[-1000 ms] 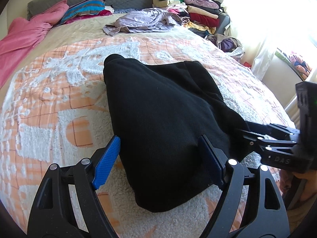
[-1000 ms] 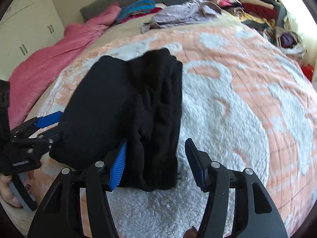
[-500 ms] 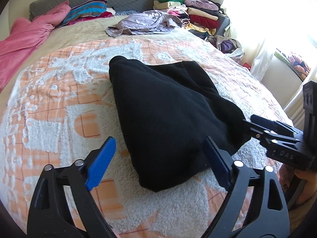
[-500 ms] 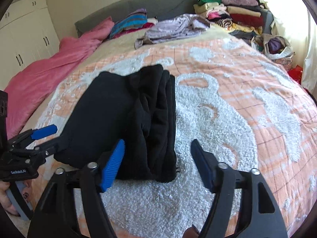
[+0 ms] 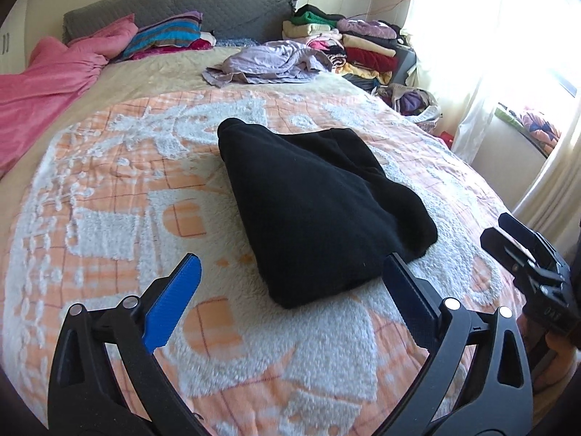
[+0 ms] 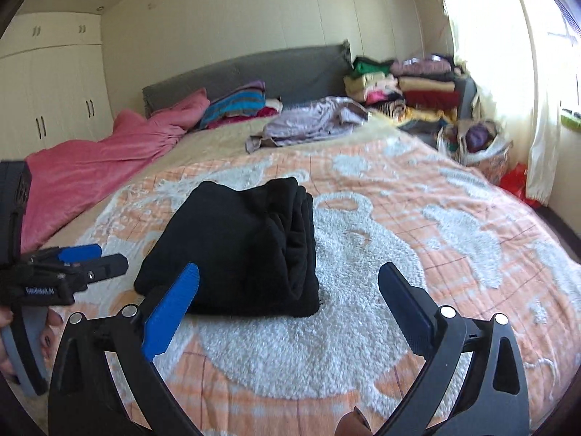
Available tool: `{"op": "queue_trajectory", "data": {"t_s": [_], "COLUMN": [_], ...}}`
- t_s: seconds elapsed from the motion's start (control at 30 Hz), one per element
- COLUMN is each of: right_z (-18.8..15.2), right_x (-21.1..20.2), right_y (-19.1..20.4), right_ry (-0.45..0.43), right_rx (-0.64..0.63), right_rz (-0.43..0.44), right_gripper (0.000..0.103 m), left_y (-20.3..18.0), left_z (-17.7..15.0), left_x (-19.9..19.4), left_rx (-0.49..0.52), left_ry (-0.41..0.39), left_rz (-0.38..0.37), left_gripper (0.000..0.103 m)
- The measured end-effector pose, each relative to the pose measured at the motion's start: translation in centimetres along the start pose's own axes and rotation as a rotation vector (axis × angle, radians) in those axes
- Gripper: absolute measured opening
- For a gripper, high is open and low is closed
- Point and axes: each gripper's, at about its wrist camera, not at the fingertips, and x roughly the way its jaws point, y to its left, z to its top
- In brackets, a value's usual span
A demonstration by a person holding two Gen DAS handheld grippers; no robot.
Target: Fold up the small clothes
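A black garment (image 5: 319, 210), folded into a thick bundle, lies on the orange and white bedspread (image 5: 109, 189). In the right wrist view the same garment (image 6: 239, 247) shows its stacked folded edges on its right side. My left gripper (image 5: 290, 265) hovers short of the bundle's near edge, its jaws opening wide with nothing pressed between the blue pads. It also appears as the left gripper (image 6: 98, 258), held by a hand. My right gripper (image 6: 290, 270) is likewise back from the garment with its jaws opening on nothing. That right gripper (image 5: 508, 232) sits just right of the bundle.
A crumpled lilac garment (image 5: 265, 63) lies further up the bed. A pink blanket (image 5: 47, 83) covers the left side, and striped folded cloth (image 5: 167, 34) sits by the grey headboard (image 5: 174, 5). Stacked folded clothes (image 5: 363, 47) and a bag (image 6: 479, 141) stand right, white wardrobes (image 6: 47, 94) left.
Both grippers have drawn back and risen from the black garment, and their jaws have widened. The garment stays folded on the bed, free of both.
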Motion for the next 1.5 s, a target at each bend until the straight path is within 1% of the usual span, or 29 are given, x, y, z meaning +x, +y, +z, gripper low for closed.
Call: {"op": "queue_trajectory", "data": {"t_s": [0.13,0.23,0.3,0.37,0.43,0.6,0.7,0.8,1.03,1.17,1.5], "right_z": [-1.2,-2.2,-3.0,-3.6,-4.5,-6.7,-7.3,-7.6,-7.7,-7.7,-7.7], "right_x": [-1.6,-2.5,-2.9,-3.2,-3.4,-3.4,-3.8,-3.2,-1.6,-1.4,-1.4], "right_y": [1.4,2.1,2.6,3.1,3.7,5.1,5.6,5.8,4.8,4.8,4.6], "right_ry": [-0.040,-0.047,-0.038,-0.030,-0.007,0.047,0.038,0.044,0.073,0.077,0.083], "right_rx": [-0.056,-0.064,-0.065,-0.063,-0.071,-0.104,-0.125,-0.140,-0.078,-0.076,-0.075], "right_rz": [-0.048,-0.046,-0.048,-0.050,-0.046,-0.068,-0.086,-0.096,-0.097,-0.093,-0.091], "right_gripper": [0.098,0.098,0.098,0.098,0.098,0.098,0.098,0.099,0.098,0.098,0.098], "left_y": [0.1,0.4,0.7,0.9,1.3,2.3,2.8,3.3,3.8,3.9,3.9], "left_z": [-1.0,-1.9,-2.9,-3.9,-5.2,-7.9,-9.0,-9.5,-9.5,-9.2,-9.2], "left_x": [-1.5,-2.2,-2.7,-2.9,-3.0,-2.7,-2.6,-2.1,-1.9,-2.2,-2.1], "left_rx": [0.009,0.017,0.020,0.013,0.004,-0.040,-0.047,-0.067,-0.084,-0.080,-0.078], "left_ry": [-0.027,-0.039,-0.040,-0.029,-0.014,0.019,0.019,0.024,0.016,0.005,0.014], "left_rz": [0.002,0.011,0.026,0.023,0.021,0.020,0.021,0.022,0.039,0.052,0.065], "left_gripper": [0.093,0.093,0.093,0.093,0.093,0.093,0.093,0.093,0.094,0.093,0.093]}}
